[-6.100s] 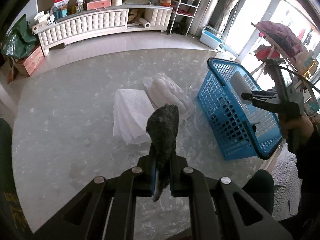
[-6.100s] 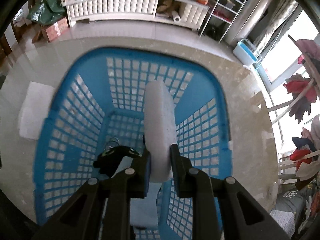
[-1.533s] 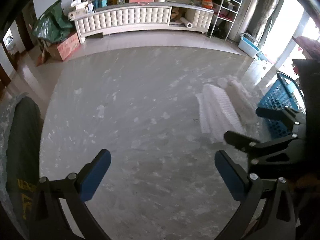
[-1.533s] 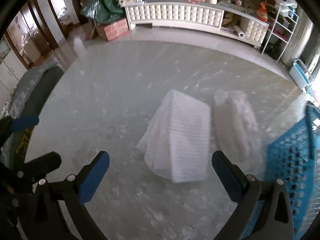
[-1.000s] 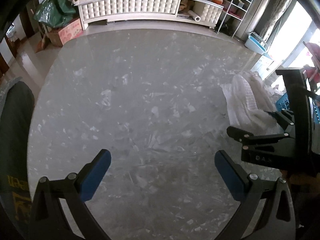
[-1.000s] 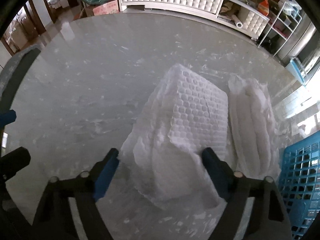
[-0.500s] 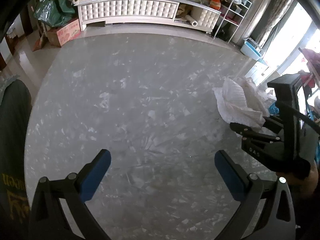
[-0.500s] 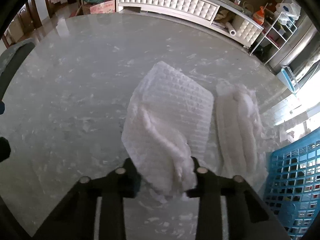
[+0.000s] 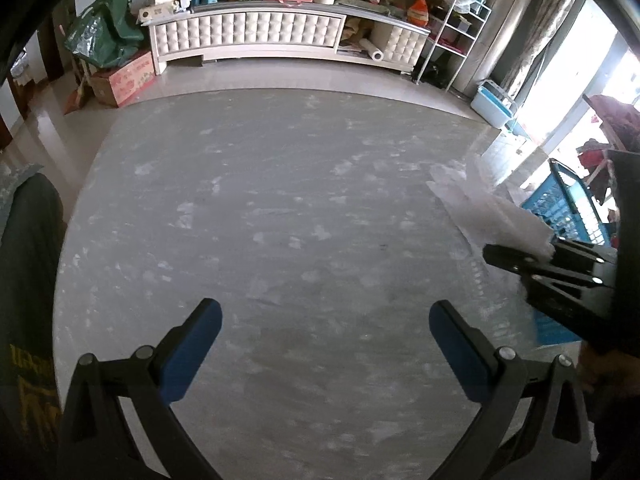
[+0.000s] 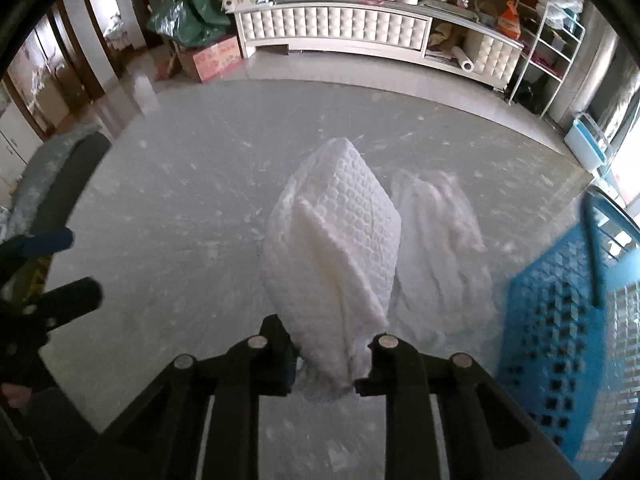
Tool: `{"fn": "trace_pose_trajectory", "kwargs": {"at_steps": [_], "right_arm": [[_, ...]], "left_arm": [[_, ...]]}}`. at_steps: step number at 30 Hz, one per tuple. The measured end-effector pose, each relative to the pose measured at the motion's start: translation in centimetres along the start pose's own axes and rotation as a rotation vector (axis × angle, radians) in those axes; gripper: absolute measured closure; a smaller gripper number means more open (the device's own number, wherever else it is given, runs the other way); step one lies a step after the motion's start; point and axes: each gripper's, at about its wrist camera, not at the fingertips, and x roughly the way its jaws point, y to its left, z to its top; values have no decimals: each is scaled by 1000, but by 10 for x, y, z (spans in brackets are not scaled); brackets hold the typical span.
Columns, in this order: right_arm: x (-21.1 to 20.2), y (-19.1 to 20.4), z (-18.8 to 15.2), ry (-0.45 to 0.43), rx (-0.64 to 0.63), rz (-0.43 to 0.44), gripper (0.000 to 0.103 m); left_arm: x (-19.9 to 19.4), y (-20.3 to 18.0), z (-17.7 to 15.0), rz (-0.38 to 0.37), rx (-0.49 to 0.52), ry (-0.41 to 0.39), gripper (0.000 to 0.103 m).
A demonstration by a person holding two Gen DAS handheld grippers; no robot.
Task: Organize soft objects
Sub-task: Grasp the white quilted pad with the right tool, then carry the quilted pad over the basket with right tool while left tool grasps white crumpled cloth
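A folded white bubble-wrap sheet (image 10: 332,248) hangs lifted off the grey marble table (image 10: 180,220), pinched at its near end. My right gripper (image 10: 328,360) is closing, its pads pressing on that sheet. A second white crinkled bundle (image 10: 436,248) lies on the table just to its right. The blue plastic basket (image 10: 560,320) stands at the right edge. In the left wrist view, my left gripper (image 9: 320,340) is open over bare table with nothing between its fingers. The right gripper (image 9: 516,258) with the sheet (image 9: 496,216) shows at the far right there.
Beyond the table a long white tufted cabinet (image 10: 340,24) carries clutter. A green bag (image 10: 188,16) and a cardboard box (image 10: 216,58) sit on the floor at left, a wire rack (image 10: 552,40) at right. A dark chair back (image 9: 24,260) borders the table's left.
The right gripper's jaws went from wide apart around the bubble-wrap sheet to pinching it, then rose with it. The left gripper stayed open and lifted a little.
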Motion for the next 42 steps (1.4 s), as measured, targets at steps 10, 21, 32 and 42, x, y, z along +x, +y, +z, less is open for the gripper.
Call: {"fn": "trace_pose_trajectory", "kwargs": {"at_steps": [10,21,32,42], "right_arm": [[-77,-72,-12,-118,123,65,84],[-103,-137,-33,-187,182,-65,84],[-90,-162,-45,-124,158,-139,83],[-50,-170,-51,-18,152,-120,83]], "left_arm": [[-8,-53,13,-39,40,-6,0],[19,-118,44,-81,90,23,0],[88,-166,60,-51,178,124,0],[146,-182,81,-45,224,150,0]]}}
